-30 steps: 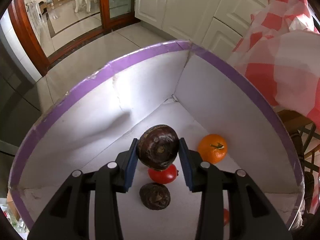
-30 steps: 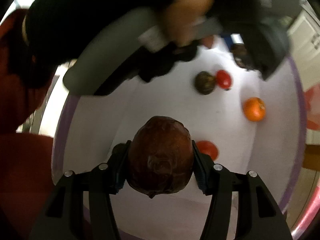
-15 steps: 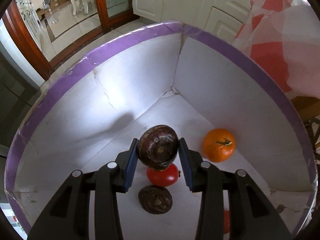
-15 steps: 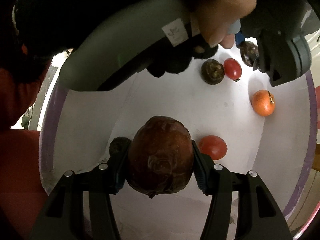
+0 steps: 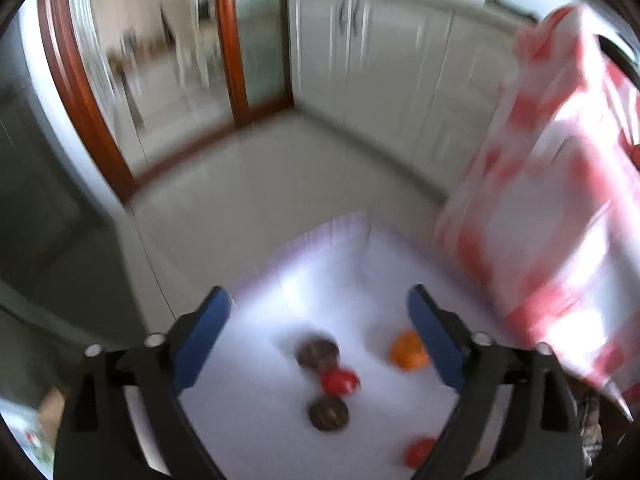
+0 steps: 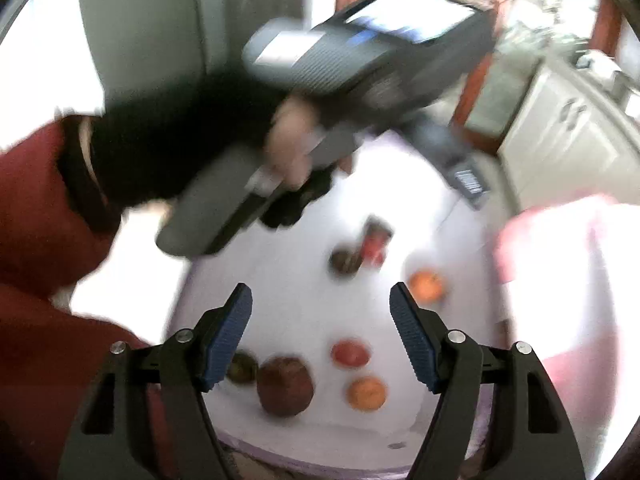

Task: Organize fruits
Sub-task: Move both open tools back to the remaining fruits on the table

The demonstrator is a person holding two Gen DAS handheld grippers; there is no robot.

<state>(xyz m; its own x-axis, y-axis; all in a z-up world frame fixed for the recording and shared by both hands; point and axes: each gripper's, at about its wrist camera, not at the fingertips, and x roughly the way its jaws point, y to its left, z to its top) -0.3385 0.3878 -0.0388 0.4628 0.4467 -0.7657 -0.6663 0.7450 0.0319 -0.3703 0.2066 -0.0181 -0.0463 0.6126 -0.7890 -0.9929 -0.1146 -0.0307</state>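
Both hand-held grippers are hanging above the white, purple-rimmed box (image 6: 280, 264) with their fingers spread wide and nothing between them. The left hand-held gripper (image 5: 318, 336) is looking down on two dark brown fruits (image 5: 318, 354) (image 5: 329, 413) with a red fruit (image 5: 339, 381) between them, an orange (image 5: 407, 356) off to the right, and another red fruit (image 5: 418, 452) half hidden by its right finger. The right hand-held gripper (image 6: 320, 336) is looking down on the large brown fruit (image 6: 285, 386), a smaller dark fruit (image 6: 242, 367) just beside it, a red fruit (image 6: 350, 353) and a second orange (image 6: 366, 394).

The sorting is looking well advanced: every fruit that is showing is lying on the box floor (though whether more are waiting elsewhere cannot be told, as both views are blurred). Any grouping by kind seems only partly made, since browns, reds and oranges are sitting mixed.

Half a second ago each hand-held gripper was clamped on a brown fruit held low inside the box. Now both fruits are resting on the floor, the fingers have opened, and both cameras are pulling up and away, so that the kitchen floor (image 5: 280, 184) and the checked cloth (image 5: 560, 240) are filling much more of the left view.
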